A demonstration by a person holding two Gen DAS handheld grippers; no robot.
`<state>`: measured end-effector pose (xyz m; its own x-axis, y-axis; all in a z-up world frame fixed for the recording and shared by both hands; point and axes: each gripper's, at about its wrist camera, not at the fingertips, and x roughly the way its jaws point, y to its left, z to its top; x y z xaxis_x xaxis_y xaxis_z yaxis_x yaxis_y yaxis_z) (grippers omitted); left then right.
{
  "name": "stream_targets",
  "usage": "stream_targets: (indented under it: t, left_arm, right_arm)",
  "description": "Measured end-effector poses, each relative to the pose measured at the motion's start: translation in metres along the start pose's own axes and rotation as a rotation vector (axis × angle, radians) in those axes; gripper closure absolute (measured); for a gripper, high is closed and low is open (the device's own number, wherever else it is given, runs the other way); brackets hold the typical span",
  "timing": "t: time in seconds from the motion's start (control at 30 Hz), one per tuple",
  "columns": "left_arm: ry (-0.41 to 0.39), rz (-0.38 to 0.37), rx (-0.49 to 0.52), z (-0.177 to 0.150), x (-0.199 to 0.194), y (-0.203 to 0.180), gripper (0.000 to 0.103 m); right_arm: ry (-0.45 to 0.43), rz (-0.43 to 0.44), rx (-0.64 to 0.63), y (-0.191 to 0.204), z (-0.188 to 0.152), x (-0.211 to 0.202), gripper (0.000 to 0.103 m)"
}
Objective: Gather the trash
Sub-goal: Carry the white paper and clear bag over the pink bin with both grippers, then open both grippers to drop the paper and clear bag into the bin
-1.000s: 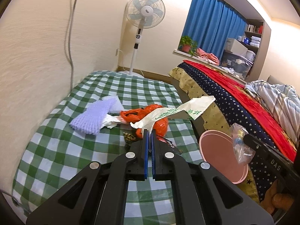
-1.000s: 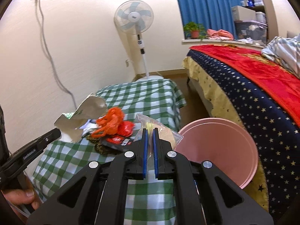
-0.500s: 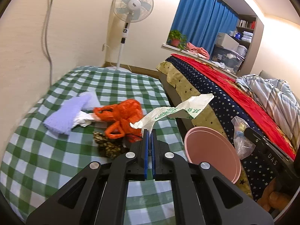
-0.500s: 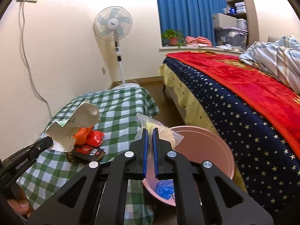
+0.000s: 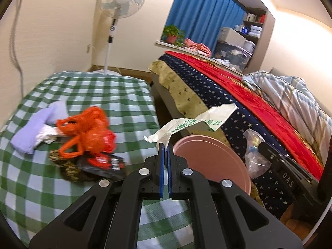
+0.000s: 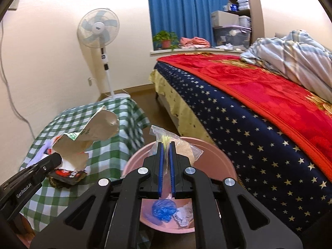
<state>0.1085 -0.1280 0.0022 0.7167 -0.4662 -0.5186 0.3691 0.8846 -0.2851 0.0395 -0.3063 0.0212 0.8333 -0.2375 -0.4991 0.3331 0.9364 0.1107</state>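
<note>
My left gripper (image 5: 165,145) is shut on a white paper wrapper with green print (image 5: 195,122), held above the table's right edge beside the pink bin (image 5: 213,164). My right gripper (image 6: 165,145) is shut on a clear plastic bag (image 6: 184,147) and holds it over the pink bin (image 6: 217,157), which has a blue wad and crumpled bits at its bottom. The left gripper (image 6: 55,158) with the wrapper (image 6: 99,128) shows at the left of the right wrist view. The right gripper's tip with the bag (image 5: 254,157) shows at the right of the left wrist view.
On the green checked table (image 5: 87,95) lie an orange net bag (image 5: 87,130), a black and red packet (image 5: 101,164), a lilac cloth (image 5: 35,128) and white tissue. A bed with a starred blue cover (image 6: 249,128) stands to the right, a standing fan (image 5: 118,6) behind.
Both grippers have moved right toward the bin with their loads. The right gripper now holds the bag over the bin's opening; the left has carried the wrapper off the trash pile.
</note>
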Motion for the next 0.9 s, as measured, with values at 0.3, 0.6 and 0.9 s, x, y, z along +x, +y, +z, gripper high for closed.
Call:
stream_targets:
  t: [0.3, 0.6, 0.9]
  left_arm:
    - [0.044, -0.07, 0.011, -0.006, 0.031, -0.022, 0.101]
    - [0.082, -0.122, 0.032, -0.011, 0.054, -0.044, 0.101]
    - [0.114, -0.164, 0.047, -0.015, 0.065, -0.054, 0.08]
  right_arm:
    - [0.024, -0.049, 0.023, -0.014, -0.003, 0.012, 0.097]
    - [0.037, -0.082, 0.045, -0.028, -0.004, 0.017, 0.097]
    - [0.049, -0.122, 0.075, -0.037, -0.005, 0.019, 0.058]
